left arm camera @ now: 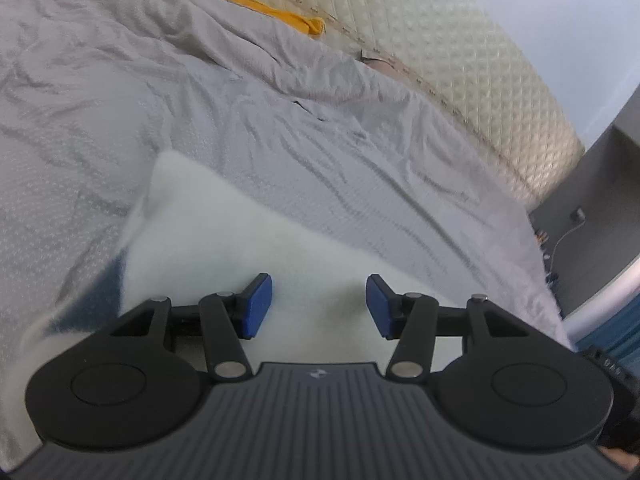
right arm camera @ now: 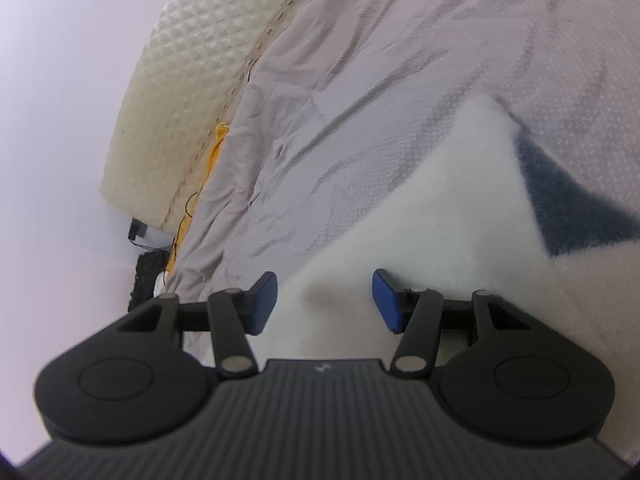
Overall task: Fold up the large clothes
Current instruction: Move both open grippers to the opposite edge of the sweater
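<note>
The fluffy white garment (left arm camera: 224, 240) is lying on the bed (left arm camera: 120, 100) right under both grippers, left gripper (left arm camera: 319, 306) and right gripper (right arm camera: 325, 304), whose fingers are standing open and, I think, gripping nothing.

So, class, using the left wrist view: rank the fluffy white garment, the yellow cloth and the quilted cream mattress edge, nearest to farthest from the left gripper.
1. Fluffy white garment, directly under the left gripper.
2. Quilted cream mattress edge, upper right.
3. Yellow cloth, top, left of centre.
</note>
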A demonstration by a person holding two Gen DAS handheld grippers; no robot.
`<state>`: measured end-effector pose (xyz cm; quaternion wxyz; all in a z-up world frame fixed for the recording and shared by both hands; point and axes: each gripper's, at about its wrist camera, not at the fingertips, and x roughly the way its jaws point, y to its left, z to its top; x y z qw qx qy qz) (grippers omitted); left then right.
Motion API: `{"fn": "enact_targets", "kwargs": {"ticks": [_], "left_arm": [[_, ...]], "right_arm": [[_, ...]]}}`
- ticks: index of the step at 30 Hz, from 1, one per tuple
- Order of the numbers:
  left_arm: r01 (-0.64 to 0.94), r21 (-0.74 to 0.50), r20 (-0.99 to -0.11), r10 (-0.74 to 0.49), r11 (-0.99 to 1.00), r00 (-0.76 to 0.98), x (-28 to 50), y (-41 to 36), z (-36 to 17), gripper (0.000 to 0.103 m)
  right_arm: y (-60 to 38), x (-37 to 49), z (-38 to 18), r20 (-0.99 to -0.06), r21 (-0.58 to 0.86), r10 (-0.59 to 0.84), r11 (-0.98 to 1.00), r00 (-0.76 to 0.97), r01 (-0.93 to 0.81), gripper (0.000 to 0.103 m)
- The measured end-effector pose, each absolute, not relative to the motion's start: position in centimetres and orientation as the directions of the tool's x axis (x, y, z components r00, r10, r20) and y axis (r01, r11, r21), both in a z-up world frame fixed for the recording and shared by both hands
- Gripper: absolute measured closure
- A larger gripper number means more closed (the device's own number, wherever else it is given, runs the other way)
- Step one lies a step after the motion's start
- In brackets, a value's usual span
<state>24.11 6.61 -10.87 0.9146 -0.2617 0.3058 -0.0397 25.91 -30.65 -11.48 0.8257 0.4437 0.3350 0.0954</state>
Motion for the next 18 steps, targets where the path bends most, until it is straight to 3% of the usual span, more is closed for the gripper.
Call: {"fn": "enact_targets", "kwargs": {"ticks": [10,18], "left_arm": [[-0.046,-0.465,-0.528,-0.235,0.884,0.816,22.7,5.9,-9.5,0.039],[-0.021,-0.333,-0.552,-0.177,0.943,0.815,20.5,3.5,-8.7,0.039]], "right_arm": [[-30.6,24.7,-9.8,-0.448,0.787,0.505,0.614,0.738,0.057,0.045],[-27.5,23.4,-7.6,-0.514,0.605,0.442,0.795,0.735,-0.054,0.045]]}}
